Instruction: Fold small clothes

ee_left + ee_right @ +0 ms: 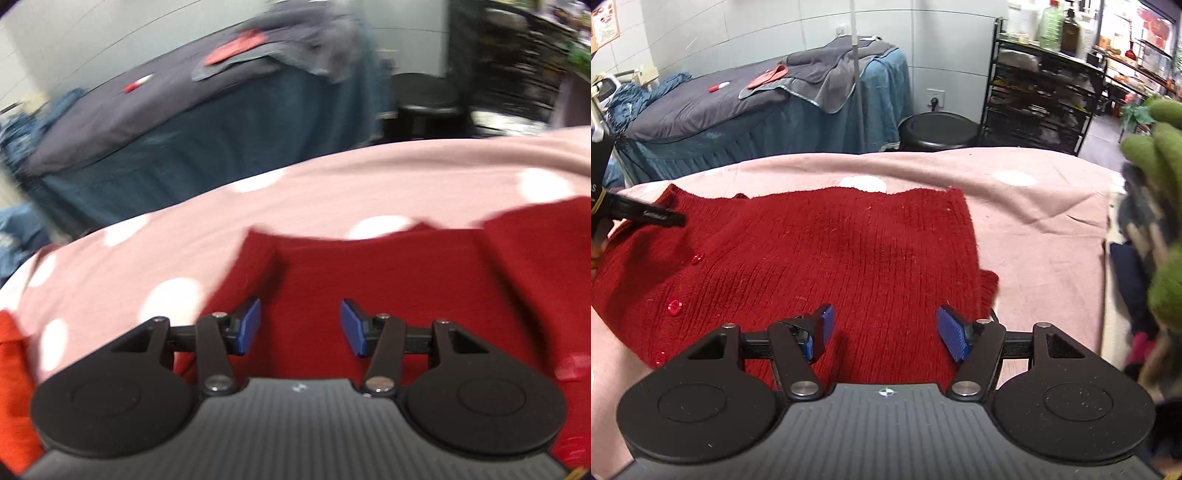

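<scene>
Barely started: red cardigan (pixel 820 258) lying mostly flat on the pink dotted sheet (pixel 1034 206), mid-frame. Left tongs (pixel 300 326) and right tongs (pixel 882 332) both spread wide, gripping nothing. All folds left.

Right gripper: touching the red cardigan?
Cannot tell. In the right wrist view the right gripper is open over the red cardigan, but neither contact nor gap shows plainly.

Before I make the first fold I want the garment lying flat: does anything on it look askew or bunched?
Mostly flat. The red knit cardigan has a small flap of knit sticking out at its near right corner, beside the open right gripper. The open left gripper grips nothing.
</scene>
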`<action>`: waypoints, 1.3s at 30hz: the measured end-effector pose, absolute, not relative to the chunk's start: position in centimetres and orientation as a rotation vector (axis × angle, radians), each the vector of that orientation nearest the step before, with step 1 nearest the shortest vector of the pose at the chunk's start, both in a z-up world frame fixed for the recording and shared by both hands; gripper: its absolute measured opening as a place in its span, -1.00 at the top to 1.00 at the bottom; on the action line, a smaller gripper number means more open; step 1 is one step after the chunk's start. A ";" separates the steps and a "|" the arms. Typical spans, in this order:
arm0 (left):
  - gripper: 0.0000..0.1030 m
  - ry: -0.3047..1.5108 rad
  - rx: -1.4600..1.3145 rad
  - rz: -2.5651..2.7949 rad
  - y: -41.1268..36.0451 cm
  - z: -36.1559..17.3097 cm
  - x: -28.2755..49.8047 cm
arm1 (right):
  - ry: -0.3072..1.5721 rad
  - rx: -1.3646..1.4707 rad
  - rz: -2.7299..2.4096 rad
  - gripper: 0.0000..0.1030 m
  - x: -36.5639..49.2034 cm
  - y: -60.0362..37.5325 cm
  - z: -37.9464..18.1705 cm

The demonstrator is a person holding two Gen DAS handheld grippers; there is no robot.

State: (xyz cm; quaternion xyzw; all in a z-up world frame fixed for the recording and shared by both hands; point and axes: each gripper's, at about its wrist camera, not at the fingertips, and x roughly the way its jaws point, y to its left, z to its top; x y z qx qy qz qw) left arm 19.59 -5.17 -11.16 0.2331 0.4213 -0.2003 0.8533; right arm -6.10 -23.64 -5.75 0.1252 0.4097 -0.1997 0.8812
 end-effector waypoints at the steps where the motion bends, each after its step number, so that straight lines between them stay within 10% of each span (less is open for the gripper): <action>1: 0.07 0.887 0.484 -0.375 -4.0 -11.2 20.7 | 0.846 0.268 -0.422 -0.97 -6.5 -23.3 -5.5; 10: -0.77 0.801 0.454 -0.108 -0.3 -7.3 24.3 | 0.854 0.283 -0.287 -1.00 -8.8 -17.4 -5.4; 34: -0.74 0.576 0.852 -1.045 -12.6 -10.2 -10.7 | 0.836 0.355 -0.468 -1.00 -13.8 -23.4 -4.3; 39: -0.48 0.398 1.074 -1.073 -16.0 -12.8 -14.4 | 0.841 0.382 -0.441 -1.00 -13.2 -24.4 -4.1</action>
